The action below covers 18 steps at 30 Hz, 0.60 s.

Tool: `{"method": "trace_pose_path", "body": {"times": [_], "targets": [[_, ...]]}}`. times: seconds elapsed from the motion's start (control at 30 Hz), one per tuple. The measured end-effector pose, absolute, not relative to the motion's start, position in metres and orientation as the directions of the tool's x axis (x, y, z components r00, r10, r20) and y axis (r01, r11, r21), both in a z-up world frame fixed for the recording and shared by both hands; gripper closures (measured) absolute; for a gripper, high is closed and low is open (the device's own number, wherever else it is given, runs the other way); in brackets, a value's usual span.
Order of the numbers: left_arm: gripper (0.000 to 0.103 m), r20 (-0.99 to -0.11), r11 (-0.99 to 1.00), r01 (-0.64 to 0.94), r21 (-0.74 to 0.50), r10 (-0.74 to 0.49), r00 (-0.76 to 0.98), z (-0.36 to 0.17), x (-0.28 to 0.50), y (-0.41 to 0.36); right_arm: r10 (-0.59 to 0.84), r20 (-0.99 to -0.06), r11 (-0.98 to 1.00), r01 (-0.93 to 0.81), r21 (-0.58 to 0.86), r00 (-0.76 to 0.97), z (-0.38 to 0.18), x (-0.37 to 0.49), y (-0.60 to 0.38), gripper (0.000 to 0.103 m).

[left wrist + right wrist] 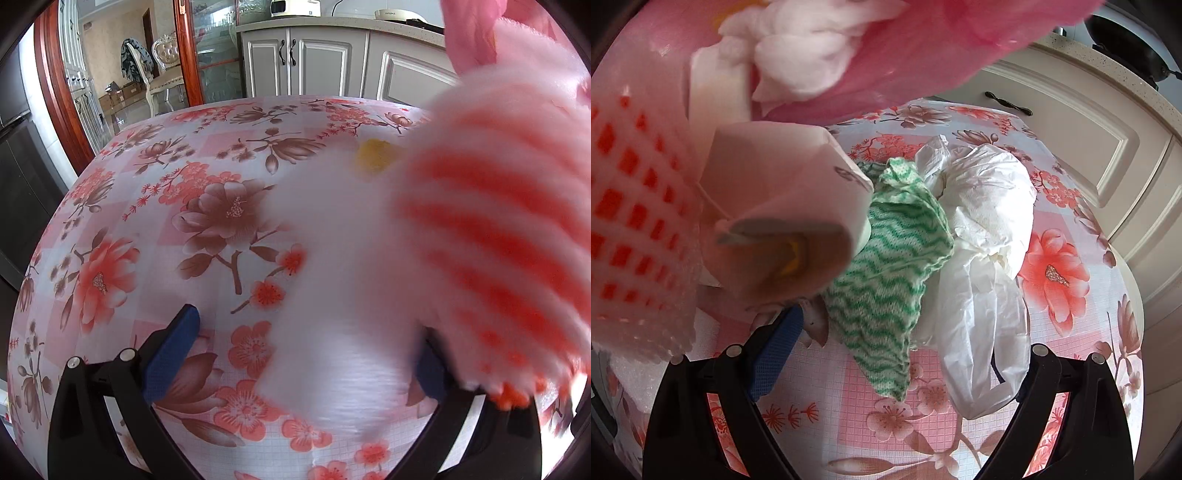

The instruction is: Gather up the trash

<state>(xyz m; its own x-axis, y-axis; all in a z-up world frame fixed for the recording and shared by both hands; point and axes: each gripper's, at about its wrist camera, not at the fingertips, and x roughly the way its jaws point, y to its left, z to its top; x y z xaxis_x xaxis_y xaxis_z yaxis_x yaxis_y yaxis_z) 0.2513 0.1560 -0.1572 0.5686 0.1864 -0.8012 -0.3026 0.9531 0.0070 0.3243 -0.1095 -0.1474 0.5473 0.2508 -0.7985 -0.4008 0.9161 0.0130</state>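
In the right wrist view a green-and-white wavy cloth [886, 280] and a crumpled white plastic bag [986, 258] lie on the floral tablecloth [1071, 350]. My right gripper [905, 343] stands open around both, and its left blue pad [775, 354] is clear of the cloth. A pink bag [886, 62] hangs at the top left, with white tissue [798, 55] and a paper carton [783, 229] inside. In the left wrist view my left gripper [306, 325] is wide open. A blurred white-and-red foam net [498, 240] hangs over its right finger.
A small yellow scrap [375, 155] lies far back on the table [184, 166]. Grey cabinets [303, 66] stand behind the table, and a cream cabinet door [1108, 147] is close on the right. A chair [162, 74] shows through the doorway at the left.
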Motion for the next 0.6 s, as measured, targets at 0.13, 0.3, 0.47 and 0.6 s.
{"method": "trace_pose_path", "body": {"times": [0.13,0.3,0.47,0.6], "targets": [[0.004,-0.801,0.953,-0.302,0.007,0.186,0.569,-0.1573,0.2513,0.156,0.251,-0.798,0.916,-0.401,0.013,0.547,-0.1477,0.3248,-0.11,0.016],[0.004,-0.801,0.953,-0.302,0.007,0.187,0.569,-0.1571,0.2514,0.1557,0.251,-0.798,0.916,-0.401,0.013,0.548,-0.1476,0.3247,-0.1098,0.016],[0.004,-0.801,0.953,-0.302,0.007,0.187,0.569,-0.1573,0.2513,0.156,0.251,-0.798,0.916,-0.401,0.013,0.548,-0.1487,0.3256,-0.1114,0.016],[0.004,-0.801,0.953,-0.302,0.007,0.187,0.569,-0.1571,0.2517,0.1555,0.251,-0.798,0.916,-0.401,0.013,0.548,-0.1483,0.3251,-0.1109,0.016]]}}
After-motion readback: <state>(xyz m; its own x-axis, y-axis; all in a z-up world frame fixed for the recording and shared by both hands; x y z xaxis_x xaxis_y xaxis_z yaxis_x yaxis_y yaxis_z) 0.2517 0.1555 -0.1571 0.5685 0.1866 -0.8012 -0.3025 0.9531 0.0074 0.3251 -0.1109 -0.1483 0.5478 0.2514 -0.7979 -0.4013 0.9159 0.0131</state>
